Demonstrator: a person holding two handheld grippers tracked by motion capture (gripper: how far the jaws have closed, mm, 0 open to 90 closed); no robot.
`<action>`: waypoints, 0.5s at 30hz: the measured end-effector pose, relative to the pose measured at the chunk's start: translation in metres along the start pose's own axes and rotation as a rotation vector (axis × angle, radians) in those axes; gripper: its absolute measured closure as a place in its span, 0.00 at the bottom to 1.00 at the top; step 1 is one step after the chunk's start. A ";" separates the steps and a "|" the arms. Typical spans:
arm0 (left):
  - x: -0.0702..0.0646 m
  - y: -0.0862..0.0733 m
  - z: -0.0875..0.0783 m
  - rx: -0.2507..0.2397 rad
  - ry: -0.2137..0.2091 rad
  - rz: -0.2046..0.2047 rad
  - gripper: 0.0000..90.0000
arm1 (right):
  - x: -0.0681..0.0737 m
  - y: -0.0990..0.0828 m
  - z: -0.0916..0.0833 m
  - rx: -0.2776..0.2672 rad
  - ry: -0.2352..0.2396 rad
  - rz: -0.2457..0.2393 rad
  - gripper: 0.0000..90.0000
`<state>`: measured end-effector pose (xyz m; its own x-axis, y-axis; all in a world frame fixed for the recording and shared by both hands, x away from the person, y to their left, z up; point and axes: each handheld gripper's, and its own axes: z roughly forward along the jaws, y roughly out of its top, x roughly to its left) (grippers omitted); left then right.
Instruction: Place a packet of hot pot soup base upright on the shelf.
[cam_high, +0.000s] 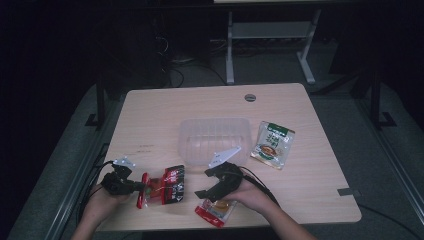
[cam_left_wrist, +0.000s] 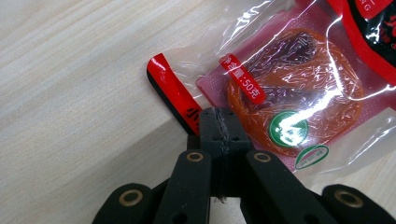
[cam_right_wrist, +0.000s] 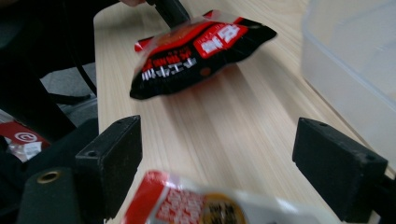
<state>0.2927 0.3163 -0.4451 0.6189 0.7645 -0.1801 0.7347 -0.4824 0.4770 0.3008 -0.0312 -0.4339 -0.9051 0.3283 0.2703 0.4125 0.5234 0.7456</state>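
Left hand (cam_high: 102, 196) sits low at the desk's (cam_high: 160, 107) seven o'clock corner, wrist level, its left tool (cam_high: 142, 188) pointing across toward three o'clock. Clamped in it is the red-and-black snack packet (cam_high: 165, 185), glossy, with a clear window showing an orange-brown slab and a green round sticker; the jaws are clenched tight on the packet's sealed red edge, and in the right gripper view it hangs tilted, lifted off the wood.

Over to the right hand (cam_high: 250, 195) at six o'clock, forearm coming in from the near edge, right tool (cam_high: 202, 192) angled toward nine o'clock. Its jaws stand wide apart, released, gripping nothing; a red-and-white sachet (cam_high: 216, 210) lies on the desk just beneath them.

At the centre sits a clear plastic tub (cam_high: 215, 137); at its three o'clock, a green-topped pouch (cam_high: 272, 145).
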 end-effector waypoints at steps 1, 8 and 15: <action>0.000 0.000 0.000 0.000 0.000 0.000 1.00 | 0.000 0.000 0.000 0.000 0.000 0.000 0.17; -0.001 0.000 0.000 0.002 0.000 0.004 1.00 | -0.003 0.009 0.020 -0.011 0.038 0.045 0.17; -0.001 0.000 0.000 0.010 0.012 0.023 1.00 | -0.002 0.015 0.041 -0.008 0.060 0.055 0.17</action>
<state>0.2922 0.3156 -0.4444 0.6327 0.7579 -0.1590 0.7227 -0.5042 0.4726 0.3128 0.0088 -0.4483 -0.8857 0.3082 0.3471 0.4612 0.4995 0.7334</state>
